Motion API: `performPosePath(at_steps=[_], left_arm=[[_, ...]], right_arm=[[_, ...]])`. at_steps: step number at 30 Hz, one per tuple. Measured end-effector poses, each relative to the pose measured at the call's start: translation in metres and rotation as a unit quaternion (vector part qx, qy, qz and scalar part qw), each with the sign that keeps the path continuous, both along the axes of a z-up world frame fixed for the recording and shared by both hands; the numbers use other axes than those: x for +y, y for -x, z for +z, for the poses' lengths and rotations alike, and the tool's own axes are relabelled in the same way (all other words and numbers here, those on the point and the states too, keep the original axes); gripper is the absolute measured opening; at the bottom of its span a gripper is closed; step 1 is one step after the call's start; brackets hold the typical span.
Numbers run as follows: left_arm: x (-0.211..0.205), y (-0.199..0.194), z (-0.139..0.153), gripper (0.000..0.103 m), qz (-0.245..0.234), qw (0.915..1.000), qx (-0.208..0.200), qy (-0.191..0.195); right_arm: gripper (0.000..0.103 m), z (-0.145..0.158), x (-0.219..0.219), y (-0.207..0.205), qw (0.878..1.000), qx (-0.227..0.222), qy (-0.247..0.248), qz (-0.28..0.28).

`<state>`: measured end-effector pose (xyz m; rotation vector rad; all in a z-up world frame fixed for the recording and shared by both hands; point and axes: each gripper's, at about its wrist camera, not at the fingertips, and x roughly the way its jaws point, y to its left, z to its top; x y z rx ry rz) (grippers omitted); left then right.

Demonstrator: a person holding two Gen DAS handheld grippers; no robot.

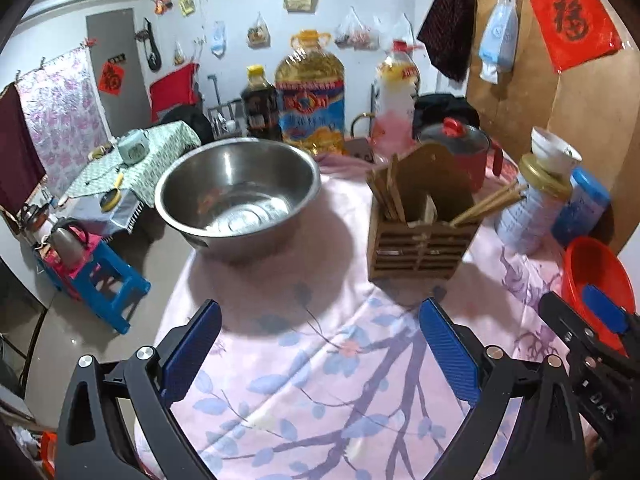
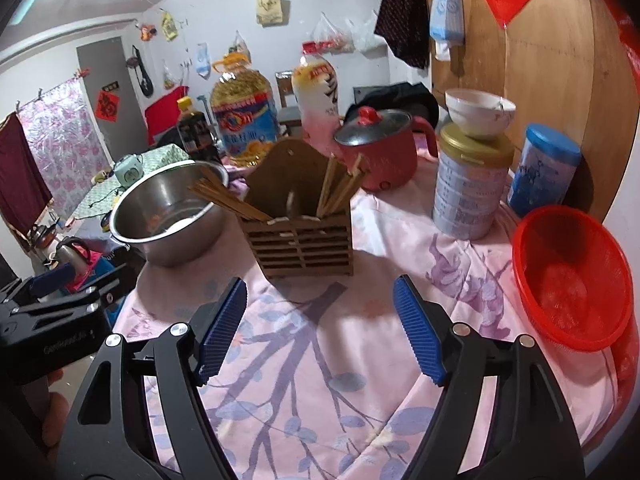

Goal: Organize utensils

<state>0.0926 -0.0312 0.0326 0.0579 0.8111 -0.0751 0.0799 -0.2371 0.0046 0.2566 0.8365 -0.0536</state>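
A brown slatted wooden utensil holder (image 1: pixel 420 240) stands on the pink floral tablecloth (image 1: pixel 320 380). Chopsticks (image 1: pixel 386 196) lean in its left part and more chopsticks (image 1: pixel 490 204) lean out of its right part. It also shows in the right wrist view (image 2: pixel 306 240), with chopsticks (image 2: pixel 228 202) on its left and chopsticks (image 2: pixel 340 190) on its right. My left gripper (image 1: pixel 320 354) is open and empty, in front of the holder. My right gripper (image 2: pixel 320 330) is open and empty, just in front of the holder.
A steel bowl (image 1: pixel 236 196) sits left of the holder. Oil and sauce bottles (image 1: pixel 310 92) and a red pot (image 2: pixel 380 150) stand behind it. A tin (image 2: pixel 470 184) bearing a white bowl, a blue canister (image 2: pixel 542 172) and a red basket (image 2: pixel 572 276) stand at the right.
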Motion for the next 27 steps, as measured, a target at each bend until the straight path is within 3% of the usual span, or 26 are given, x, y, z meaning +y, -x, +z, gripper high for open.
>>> performPosePath(at_steps=[9, 18, 27], left_arm=[[-0.011, -0.008, -0.012, 0.097, -0.006, 0.9998, 0.015, -0.013], [-0.012, -0.024, -0.009, 0.097, 0.010, 0.9997, -0.004, -0.023], [-0.010, -0.050, -0.026, 0.097, 0.017, 0.9994, 0.022, -0.021]], right_arm=[[0.074, -0.011, 0.003, -0.006, 1.000, 0.009, 0.006, 0.015], [0.074, -0.015, -0.001, -0.022, 1.000, 0.011, 0.014, 0.010], [0.074, -0.031, -0.007, -0.041, 0.999, 0.033, 0.006, 0.003]])
